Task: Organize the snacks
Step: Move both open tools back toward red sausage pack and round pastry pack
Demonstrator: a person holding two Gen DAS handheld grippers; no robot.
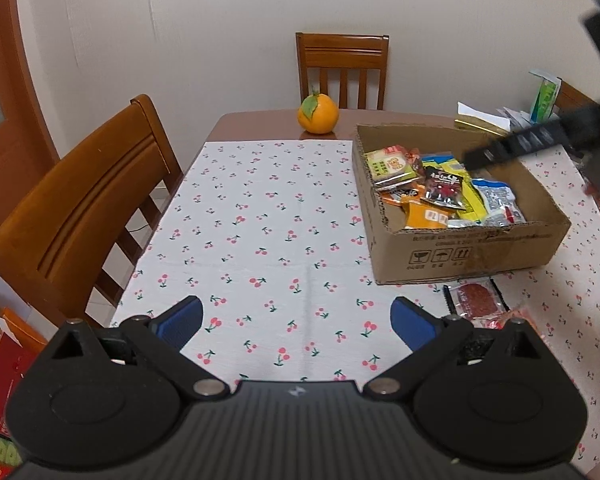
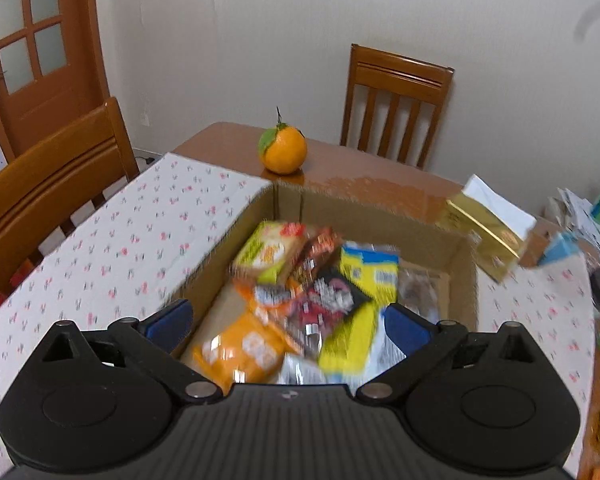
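Note:
A cardboard box on the cherry-print cloth holds several snack packets; it also shows in the right wrist view, with the packets blurred. A red snack packet lies on the cloth in front of the box. My left gripper is open and empty above the cloth, left of that packet. My right gripper is open and empty above the box; it shows blurred in the left wrist view.
An orange sits on the bare wooden table behind the cloth. Wooden chairs stand at the left and far sides. A gold packet and cluttered items lie to the right of the box.

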